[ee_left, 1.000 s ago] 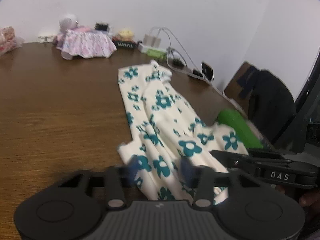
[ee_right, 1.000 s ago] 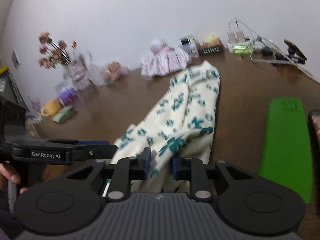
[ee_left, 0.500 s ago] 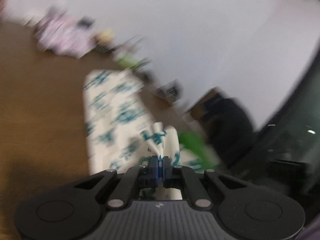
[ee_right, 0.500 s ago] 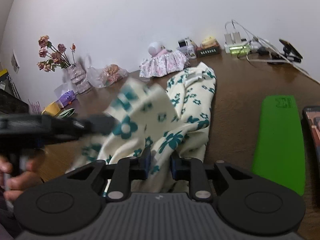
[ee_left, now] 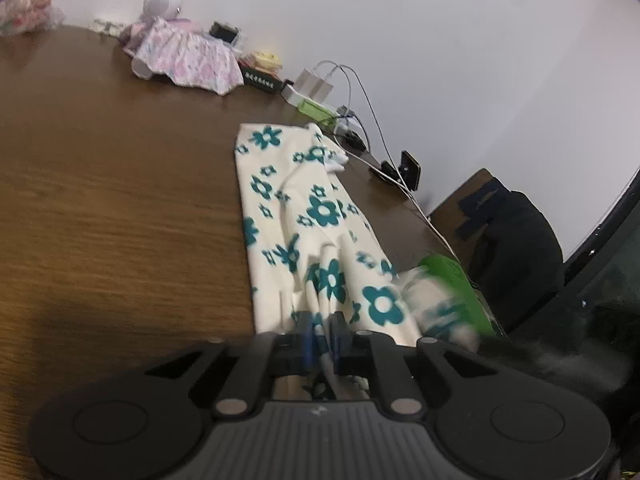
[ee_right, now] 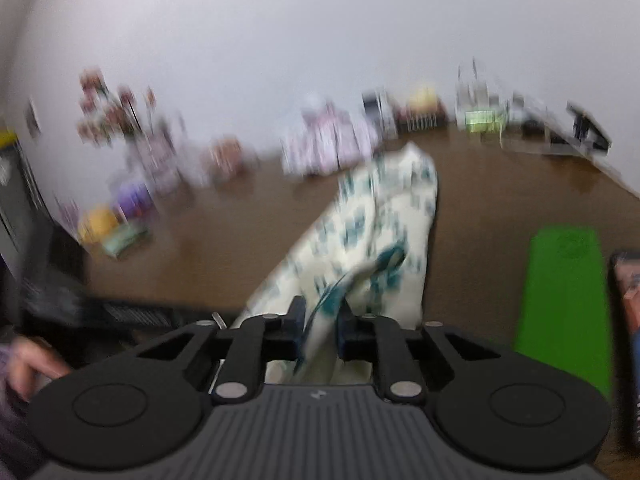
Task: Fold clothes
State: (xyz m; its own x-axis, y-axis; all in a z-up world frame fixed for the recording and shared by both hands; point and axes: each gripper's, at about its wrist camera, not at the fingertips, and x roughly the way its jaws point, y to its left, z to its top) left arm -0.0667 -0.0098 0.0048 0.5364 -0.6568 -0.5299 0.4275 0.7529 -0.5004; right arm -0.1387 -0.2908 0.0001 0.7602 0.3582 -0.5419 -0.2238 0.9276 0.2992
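A cream garment with teal flowers lies stretched out along the brown wooden table, its far end toward the wall. My left gripper is shut on the near edge of the garment, with cloth bunched between the blue pads. In the blurred right wrist view the same garment rises from the table to my right gripper, which is shut on a fold of it. A blurred part of the near cloth hangs at the right in the left wrist view.
A green flat pad lies right of the garment. A doll in a pink dress, chargers with cables and a phone on a stand line the wall. A dark chair stands beyond the table edge. A hand shows low left.
My left gripper went from open over the garment's near end to shut on it. Both grippers have moved with the cloth, and the raised flap seen half a second ago has come down.
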